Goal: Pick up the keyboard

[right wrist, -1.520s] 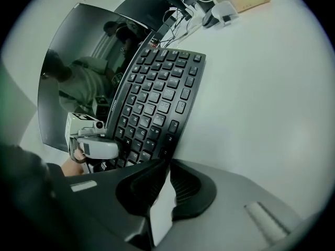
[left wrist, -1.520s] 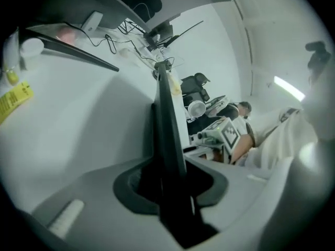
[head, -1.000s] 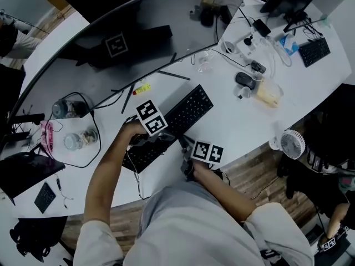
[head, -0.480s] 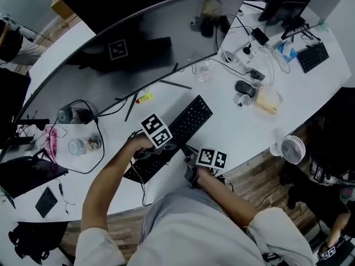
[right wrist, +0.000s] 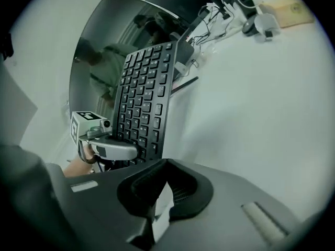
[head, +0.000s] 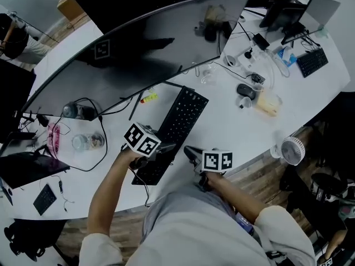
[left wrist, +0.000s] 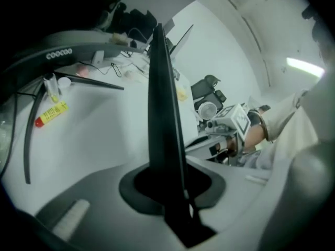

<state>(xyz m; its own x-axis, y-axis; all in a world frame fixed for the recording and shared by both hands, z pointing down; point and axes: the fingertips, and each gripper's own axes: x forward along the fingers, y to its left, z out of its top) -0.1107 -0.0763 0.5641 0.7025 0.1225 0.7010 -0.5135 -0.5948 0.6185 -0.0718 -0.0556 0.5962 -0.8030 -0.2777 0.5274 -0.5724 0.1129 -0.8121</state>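
Note:
The black keyboard (head: pixel 180 118) is tilted up off the white desk (head: pixel 233 126), its near end raised. My left gripper (head: pixel 157 150) is shut on that near end; in the left gripper view the keyboard (left wrist: pixel 159 88) stands edge-on between the jaws of the left gripper (left wrist: pixel 175 195). My right gripper (head: pixel 190 152) hovers just right of the keyboard's near end, apart from it, jaws together with nothing between them. In the right gripper view the keyboard (right wrist: pixel 144 98) rises ahead with the left gripper (right wrist: pixel 107 148) clamped on its lower edge, beyond the right gripper (right wrist: pixel 157 210).
A large curved monitor (head: pixel 138 43) stands right behind the keyboard. A yellow tube (head: pixel 147 97) and cables lie at its foot. A mouse (head: pixel 246 91) and a tan box (head: pixel 267 103) sit to the right, a jar (head: pixel 86 142) to the left, a small fan (head: pixel 292 147) at the desk edge.
The keyboard has swung from a diagonal lie to nearly end-on toward the monitor and lifted at its near end. The right gripper has come off it and moved slightly right.

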